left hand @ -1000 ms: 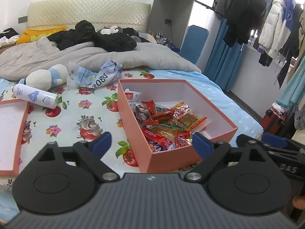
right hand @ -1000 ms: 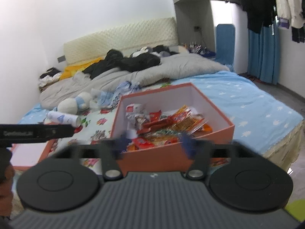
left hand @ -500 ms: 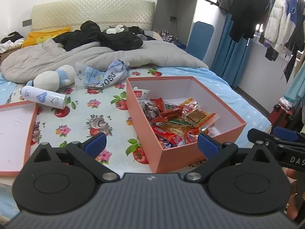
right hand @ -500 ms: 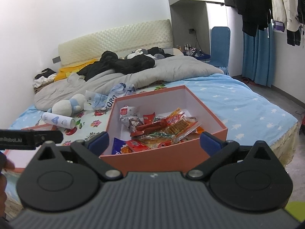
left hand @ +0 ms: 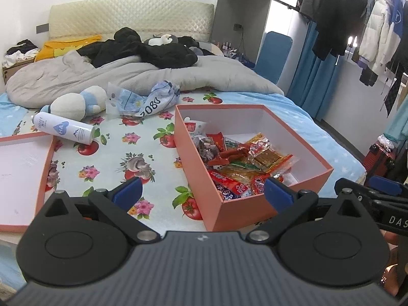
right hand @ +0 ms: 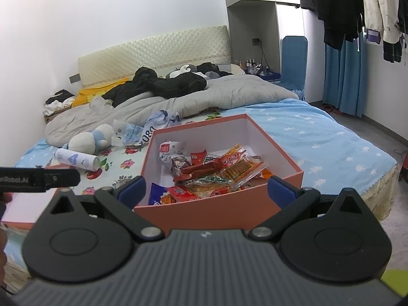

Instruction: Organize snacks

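Left wrist view: snacks (left hand: pixel 239 160) lie heaped in the box (left hand: pixel 255 210) on the bed, its lid (left hand: pixel 23 165) off beside it. My left claw (left hand: pixel 201 193) and right claw (right hand: pixel 207 187) gape, holding nothing. Only closing seems left, or sorting.

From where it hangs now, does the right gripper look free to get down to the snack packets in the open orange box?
Probably yes: the right gripper is open and empty, the orange cardboard box has no lid on, and the snack packets lie uncovered just beyond its near wall.

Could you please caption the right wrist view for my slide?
Open right gripper faces an orange cardboard box of snack packets.
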### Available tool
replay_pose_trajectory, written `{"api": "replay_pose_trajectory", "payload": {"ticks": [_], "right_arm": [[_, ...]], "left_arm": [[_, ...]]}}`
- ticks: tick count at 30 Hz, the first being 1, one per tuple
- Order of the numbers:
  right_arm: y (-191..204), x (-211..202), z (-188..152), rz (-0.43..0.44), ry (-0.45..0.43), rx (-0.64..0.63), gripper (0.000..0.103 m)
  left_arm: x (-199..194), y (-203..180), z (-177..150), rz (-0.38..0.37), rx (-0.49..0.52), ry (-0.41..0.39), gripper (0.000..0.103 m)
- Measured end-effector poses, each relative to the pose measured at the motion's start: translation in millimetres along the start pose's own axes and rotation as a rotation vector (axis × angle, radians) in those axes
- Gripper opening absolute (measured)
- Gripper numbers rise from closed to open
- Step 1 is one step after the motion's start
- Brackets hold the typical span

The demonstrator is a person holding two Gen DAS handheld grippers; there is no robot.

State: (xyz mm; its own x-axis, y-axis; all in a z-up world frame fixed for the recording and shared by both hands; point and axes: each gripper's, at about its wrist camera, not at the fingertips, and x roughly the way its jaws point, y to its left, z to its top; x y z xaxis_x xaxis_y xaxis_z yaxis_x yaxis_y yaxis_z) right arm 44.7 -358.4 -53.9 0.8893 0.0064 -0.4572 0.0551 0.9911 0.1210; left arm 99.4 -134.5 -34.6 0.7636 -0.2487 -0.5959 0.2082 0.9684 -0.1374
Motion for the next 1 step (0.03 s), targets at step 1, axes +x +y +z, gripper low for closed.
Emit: {"api": "replay_pose_trajectory", "payload": {"ticks": [1], "right_arm": [[-0.1,-0.1,-0.1,0.001,0.000,0.001,0.103]], "left_arm": [[0.4,0.4,0.2,0.000,-0.001,0.004,0.103]]}}
